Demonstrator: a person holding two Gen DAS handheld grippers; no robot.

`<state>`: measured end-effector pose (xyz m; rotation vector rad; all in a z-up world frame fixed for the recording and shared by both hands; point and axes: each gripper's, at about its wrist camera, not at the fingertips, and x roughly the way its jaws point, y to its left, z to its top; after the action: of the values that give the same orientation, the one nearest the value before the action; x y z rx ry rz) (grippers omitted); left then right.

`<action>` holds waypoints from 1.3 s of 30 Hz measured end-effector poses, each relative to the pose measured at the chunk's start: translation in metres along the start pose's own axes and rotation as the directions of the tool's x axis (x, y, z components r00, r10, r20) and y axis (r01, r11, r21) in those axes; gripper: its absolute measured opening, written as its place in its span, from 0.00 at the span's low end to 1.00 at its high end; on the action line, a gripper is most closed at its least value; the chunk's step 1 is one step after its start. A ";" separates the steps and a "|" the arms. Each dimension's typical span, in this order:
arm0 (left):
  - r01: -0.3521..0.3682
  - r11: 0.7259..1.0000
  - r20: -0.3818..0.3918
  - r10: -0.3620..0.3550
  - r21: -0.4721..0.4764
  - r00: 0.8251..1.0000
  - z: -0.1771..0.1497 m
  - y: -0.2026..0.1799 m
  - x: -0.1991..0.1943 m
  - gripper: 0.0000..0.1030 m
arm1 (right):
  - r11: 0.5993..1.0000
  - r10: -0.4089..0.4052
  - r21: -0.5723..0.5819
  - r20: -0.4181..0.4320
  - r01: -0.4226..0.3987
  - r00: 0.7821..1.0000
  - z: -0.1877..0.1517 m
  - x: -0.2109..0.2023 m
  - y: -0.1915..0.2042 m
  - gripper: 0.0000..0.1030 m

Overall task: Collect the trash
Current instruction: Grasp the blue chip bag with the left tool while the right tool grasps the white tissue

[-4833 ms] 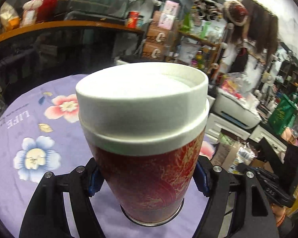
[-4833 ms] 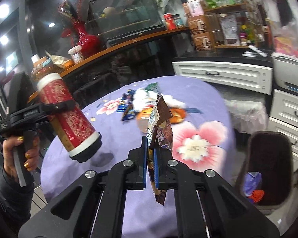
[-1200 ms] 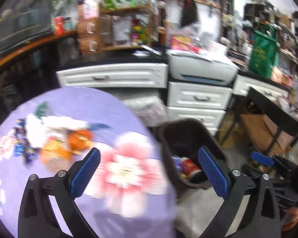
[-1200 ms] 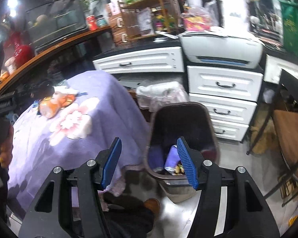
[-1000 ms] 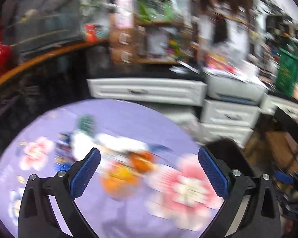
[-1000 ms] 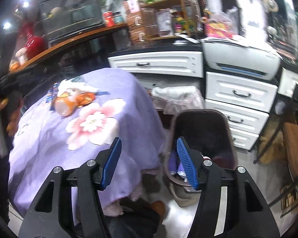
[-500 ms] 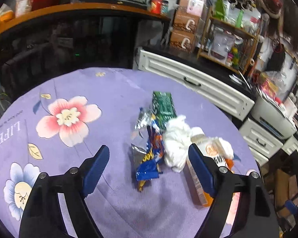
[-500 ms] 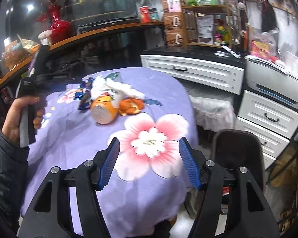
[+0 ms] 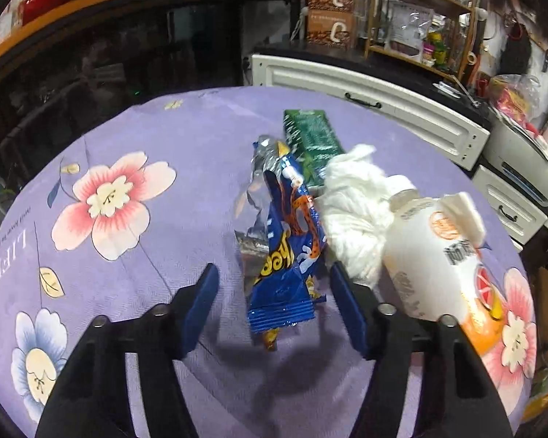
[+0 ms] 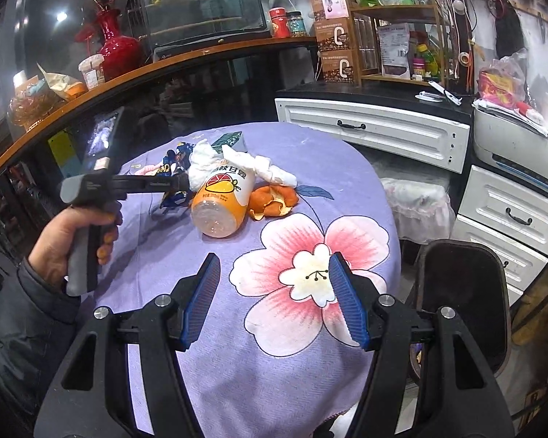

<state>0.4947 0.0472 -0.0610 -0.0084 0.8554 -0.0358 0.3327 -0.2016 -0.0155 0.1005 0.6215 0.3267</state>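
Observation:
A pile of trash lies on the round table with a purple flowered cloth (image 9: 128,292). My left gripper (image 9: 274,306) is open, its jaws on either side of a blue snack wrapper (image 9: 288,255). Beside the wrapper lie a green packet (image 9: 310,138), crumpled white tissue (image 9: 354,211) and an orange juice bottle (image 9: 438,255) on its side. In the right wrist view the bottle (image 10: 223,193), orange peel (image 10: 274,200) and tissue (image 10: 259,164) show, with the left gripper (image 10: 179,182) at the pile. My right gripper (image 10: 274,299) is open and empty over the table's near part.
A dark trash bin (image 10: 460,299) stands on the floor right of the table. White drawers (image 10: 376,127) and a printer (image 10: 515,146) line the back right. A curved wooden counter (image 10: 128,69) with a red vase (image 10: 117,47) runs behind the table.
The cup and the brown wrapper held earlier went into the bin. Both grippers swung back to the table. My left gripper has moved in close around the blue wrapper and narrowed.

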 end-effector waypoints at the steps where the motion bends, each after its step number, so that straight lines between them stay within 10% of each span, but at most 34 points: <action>1: -0.003 1.000 -0.004 0.003 -0.012 1.000 0.000 0.002 0.002 0.49 | 1.000 0.000 -0.003 0.001 0.000 1.000 0.001 0.001 0.002 0.60; 4: 0.023 0.998 -0.006 -0.024 -0.060 1.000 0.000 0.011 0.002 0.31 | 1.000 0.009 -0.020 0.000 -0.009 1.000 0.004 0.004 0.006 0.60; 18: 0.000 0.979 0.179 0.038 -0.203 0.983 0.004 0.041 -0.051 0.27 | 0.993 0.118 -0.018 -0.066 -0.119 0.991 0.049 0.053 0.030 0.60; 39: 0.023 0.978 0.172 0.014 -0.209 0.985 0.007 0.039 -0.044 0.27 | 0.998 0.002 -0.063 -0.113 -0.009 0.994 0.110 0.165 0.032 0.53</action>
<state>0.4722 0.0881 -0.0247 -0.2103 0.6822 0.0508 0.5146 -0.1169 -0.0116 0.0228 0.7222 0.3586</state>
